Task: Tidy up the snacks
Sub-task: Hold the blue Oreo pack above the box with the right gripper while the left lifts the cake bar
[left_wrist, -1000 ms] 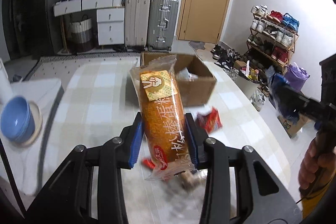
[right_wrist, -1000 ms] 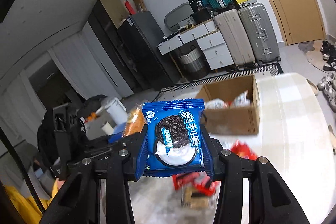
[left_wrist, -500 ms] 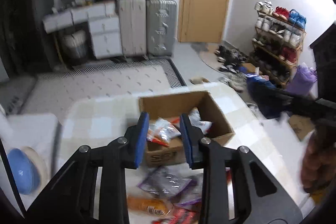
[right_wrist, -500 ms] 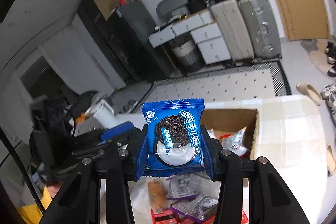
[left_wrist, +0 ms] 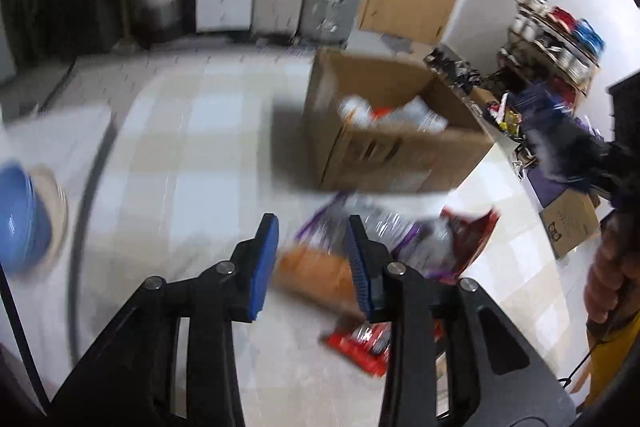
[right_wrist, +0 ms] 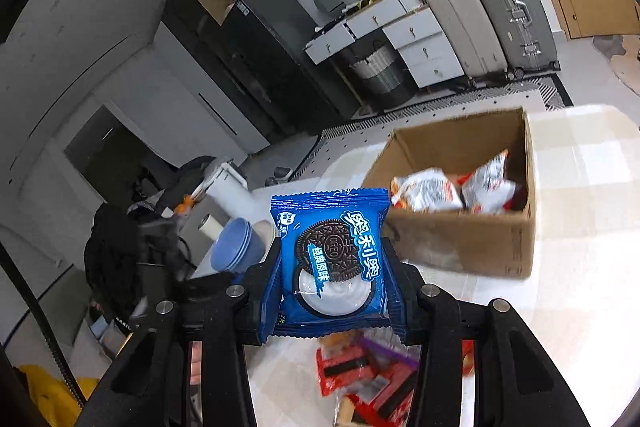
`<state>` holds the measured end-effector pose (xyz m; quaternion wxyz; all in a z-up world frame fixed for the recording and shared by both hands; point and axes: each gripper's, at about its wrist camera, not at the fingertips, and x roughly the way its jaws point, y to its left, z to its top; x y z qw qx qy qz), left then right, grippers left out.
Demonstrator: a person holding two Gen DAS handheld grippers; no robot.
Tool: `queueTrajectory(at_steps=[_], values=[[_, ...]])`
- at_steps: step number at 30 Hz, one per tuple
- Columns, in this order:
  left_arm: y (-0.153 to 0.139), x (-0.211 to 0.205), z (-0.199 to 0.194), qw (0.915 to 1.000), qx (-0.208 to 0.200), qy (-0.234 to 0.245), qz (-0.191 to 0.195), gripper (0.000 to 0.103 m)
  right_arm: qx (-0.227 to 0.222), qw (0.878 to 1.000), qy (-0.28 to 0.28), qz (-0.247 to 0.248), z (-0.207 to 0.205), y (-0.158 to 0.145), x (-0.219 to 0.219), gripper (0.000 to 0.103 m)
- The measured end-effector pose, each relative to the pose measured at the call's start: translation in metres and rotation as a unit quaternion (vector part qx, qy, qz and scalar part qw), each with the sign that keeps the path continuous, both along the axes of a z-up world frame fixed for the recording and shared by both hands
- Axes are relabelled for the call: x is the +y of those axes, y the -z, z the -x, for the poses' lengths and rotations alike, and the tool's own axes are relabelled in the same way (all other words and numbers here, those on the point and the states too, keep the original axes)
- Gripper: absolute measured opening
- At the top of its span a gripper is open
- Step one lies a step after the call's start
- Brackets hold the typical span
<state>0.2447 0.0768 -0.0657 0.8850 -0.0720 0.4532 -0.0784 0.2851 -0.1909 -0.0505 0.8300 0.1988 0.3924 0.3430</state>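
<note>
Even, bright indoor light. Left wrist view heavily motion-blurred; right wrist view mostly sharp. Fisheye bending and dark corners in both.

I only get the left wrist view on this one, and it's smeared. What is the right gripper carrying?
Observer: The right gripper is shut on a blue Oreo packet, held upright with its front to the camera.
Reviewer: Is anything in the cardboard box? I see only a blur inside.
Observer: Yes. The cardboard box holds at least two white-and-red snack packets.
Reviewer: And the blue blob at my left edge?
Observer: That is a stack of blue bowls, standing on a white surface off the table's end.
</note>
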Motion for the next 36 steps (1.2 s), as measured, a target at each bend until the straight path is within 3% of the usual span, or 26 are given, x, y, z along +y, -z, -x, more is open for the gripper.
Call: queueTrajectory(at_steps=[2,3,6,8,10,19,21,26,29,36], values=[[0.022,0.006,0.012,0.9994,0.026,-0.013,0.017,0.032,0.004,1.0,-0.001,-0.002,0.006,0.004,0.003,0.045],[0.03,0.008,0.013,0.9984,0.033,-0.018,0.043,0.035,0.006,1.0,0.0,-0.002,0.009,0.006,0.004,0.045],[0.044,0.009,0.018,0.996,0.046,-0.023,0.072,0.042,0.006,1.0,-0.001,0.0,0.017,0.006,0.002,0.045],[0.048,0.008,0.02,0.9926,0.055,-0.027,0.105,0.055,0.007,1.0,0.0,-0.002,0.023,0.006,0.0,0.045],[0.053,0.005,0.023,0.9891,0.068,-0.044,0.123,0.061,0.005,1.0,0.001,-0.002,0.026,0.005,-0.002,0.045],[0.087,0.0,0.005,0.9735,0.14,-0.074,0.165,0.062,0.005,1.0,-0.003,-0.004,0.037,0.004,-0.009,0.045],[0.091,0.002,0.004,0.9704,0.142,-0.081,0.177,0.061,0.005,1.0,-0.002,-0.005,0.038,0.004,-0.009,0.045],[0.097,0.01,0.003,0.9592,0.136,-0.091,0.231,0.038,0.006,1.0,-0.003,-0.009,0.042,0.005,-0.011,0.045],[0.098,0.014,0.004,0.9561,0.131,-0.087,0.247,0.033,0.007,1.0,0.0,-0.009,0.045,0.005,-0.013,0.045],[0.087,0.023,0.012,0.9617,0.114,-0.089,0.233,0.028,0.006,1.0,0.007,-0.014,0.052,0.002,-0.017,0.045]])
